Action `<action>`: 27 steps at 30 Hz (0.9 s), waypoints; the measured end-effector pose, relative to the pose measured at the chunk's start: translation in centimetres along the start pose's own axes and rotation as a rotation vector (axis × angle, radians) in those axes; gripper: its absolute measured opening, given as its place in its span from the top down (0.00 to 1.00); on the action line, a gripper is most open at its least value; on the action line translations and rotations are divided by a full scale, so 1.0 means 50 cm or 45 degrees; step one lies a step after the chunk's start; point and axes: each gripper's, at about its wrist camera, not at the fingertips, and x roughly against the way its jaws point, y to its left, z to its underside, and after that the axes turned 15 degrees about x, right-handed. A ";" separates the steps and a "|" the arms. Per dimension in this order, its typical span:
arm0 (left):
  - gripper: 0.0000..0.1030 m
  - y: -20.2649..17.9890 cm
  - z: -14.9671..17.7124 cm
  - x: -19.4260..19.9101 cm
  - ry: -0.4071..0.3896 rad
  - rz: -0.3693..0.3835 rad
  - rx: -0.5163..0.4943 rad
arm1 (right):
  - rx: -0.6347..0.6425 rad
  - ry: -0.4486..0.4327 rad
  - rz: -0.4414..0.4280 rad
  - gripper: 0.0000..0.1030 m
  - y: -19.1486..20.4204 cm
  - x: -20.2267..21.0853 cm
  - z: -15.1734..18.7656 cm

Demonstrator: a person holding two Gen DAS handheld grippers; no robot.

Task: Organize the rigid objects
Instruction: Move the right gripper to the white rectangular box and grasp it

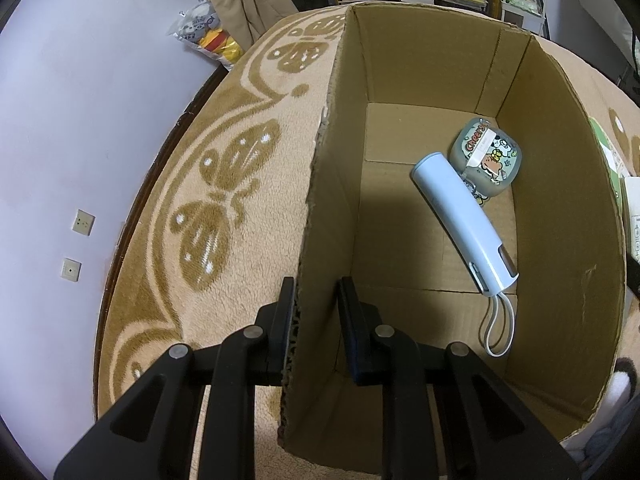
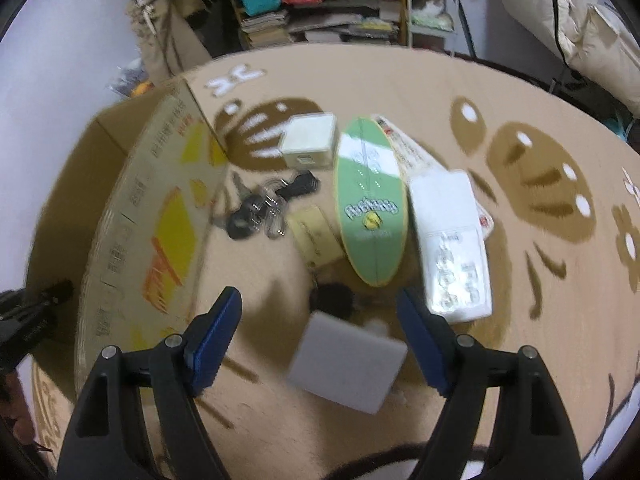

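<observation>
Left wrist view: the left gripper (image 1: pixel 316 304) straddles the near wall of an open cardboard box (image 1: pixel 560 184), one finger outside and one inside. The outer finger lies against the corrugated edge, while a gap shows between the inner finger and the wall, so whether the wall is actually pinched cannot be told. The box stands on a beige carpet (image 1: pixel 224 184) with a brown butterfly pattern. On the box floor, toward the far right corner, lies a pale blue elongated device (image 1: pixel 464 220) with a white cord loop (image 1: pixel 500 328) at its near end. Its far end touches a grey rounded case (image 1: pixel 486 156) printed with cartoon figures and the word "Cheers".

Right wrist view (motion-blurred): the right gripper (image 2: pixel 320 332) hangs above the carpet with its blue-padded fingers spread wide and holding nothing. Below and between them lies a pale grey rectangular block (image 2: pixel 346 364). Beyond it, on the carpet, lie a green oval board (image 2: pixel 370 200), a white flat packet (image 2: pixel 450 240) just to its right, a white cube-shaped box (image 2: pixel 308 140), a bunch of keys (image 2: pixel 260 208) with black fobs, a tan card (image 2: pixel 316 236) and a small black round object (image 2: pixel 332 298). The box's printed outer wall (image 2: pixel 160 220), yellow and orange, stands at the left, and the left gripper shows at that wall's left edge.
</observation>
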 end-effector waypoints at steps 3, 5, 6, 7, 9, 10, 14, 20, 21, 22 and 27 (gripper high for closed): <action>0.81 0.002 -0.001 0.000 0.001 0.001 -0.002 | -0.044 0.047 0.019 0.18 -0.015 -0.018 0.009; 0.81 0.002 0.000 0.000 0.002 0.001 -0.001 | -0.061 0.062 0.022 0.18 -0.022 -0.026 0.011; 0.81 0.002 0.000 0.000 0.001 -0.001 -0.003 | -0.065 0.072 0.023 0.18 -0.024 -0.029 0.012; 0.81 0.003 0.000 0.000 0.000 -0.002 -0.005 | -0.069 0.091 0.029 0.18 -0.025 -0.034 0.014; 0.80 0.004 0.000 -0.001 0.000 0.000 -0.004 | -0.077 0.125 0.021 0.18 -0.027 -0.044 0.020; 0.80 0.007 -0.001 -0.002 0.001 0.002 -0.003 | -0.077 0.144 0.017 0.18 -0.026 -0.049 0.022; 0.80 0.009 -0.002 -0.003 0.005 0.007 -0.001 | -0.082 0.209 0.035 0.18 -0.025 -0.063 0.029; 0.80 0.008 -0.002 -0.003 0.005 0.007 -0.001 | -0.103 0.245 0.031 0.22 -0.030 -0.077 0.038; 0.80 0.008 -0.002 -0.003 0.005 0.007 0.000 | -0.102 0.241 0.024 0.24 -0.030 -0.077 0.039; 0.80 0.008 -0.002 -0.003 0.005 0.006 0.000 | -0.104 0.236 0.021 0.27 -0.029 -0.076 0.040; 0.80 0.009 -0.002 -0.003 0.004 0.005 -0.001 | -0.089 0.225 0.034 0.29 -0.019 -0.074 0.046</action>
